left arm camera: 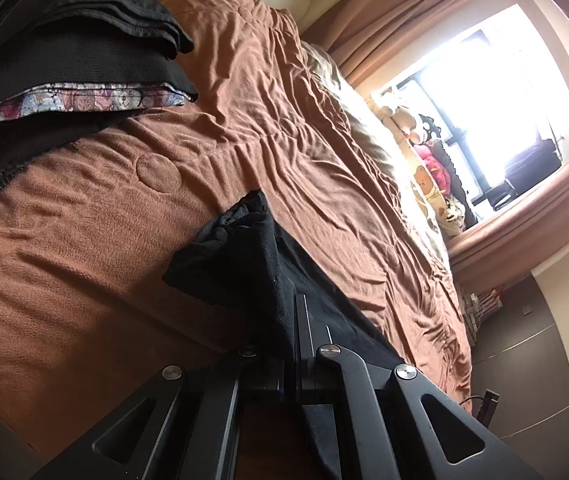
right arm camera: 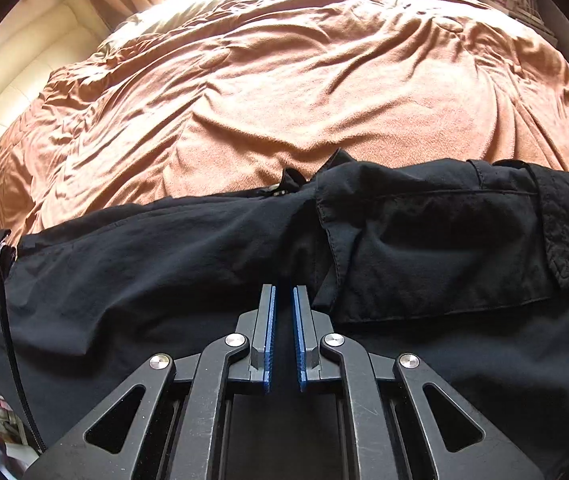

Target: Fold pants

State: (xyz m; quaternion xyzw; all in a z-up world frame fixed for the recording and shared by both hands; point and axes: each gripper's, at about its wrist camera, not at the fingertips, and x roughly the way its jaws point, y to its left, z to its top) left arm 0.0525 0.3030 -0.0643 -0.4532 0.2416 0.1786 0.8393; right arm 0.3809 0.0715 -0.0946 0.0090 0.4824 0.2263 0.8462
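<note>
Black pants (right arm camera: 424, 240) lie across the near side of a brown bedspread (right arm camera: 284, 92), with a pocket flap showing at the right. My right gripper (right arm camera: 284, 292) hovers low over the pants, jaws a narrow gap apart, blue pads (right arm camera: 270, 336) bare and nothing between them. In the left wrist view my left gripper (left arm camera: 284, 304) is shut on a bunched edge of the black pants (left arm camera: 240, 256), lifted above the bedspread (left arm camera: 284, 120). The fabric hides the left finger.
A stack of folded dark clothes (left arm camera: 84, 40) with a floral piece lies at the upper left of the bed. Plush toys (left arm camera: 432, 152) sit by a bright window (left arm camera: 496, 92). A cream headboard (right arm camera: 16, 88) bounds the left side.
</note>
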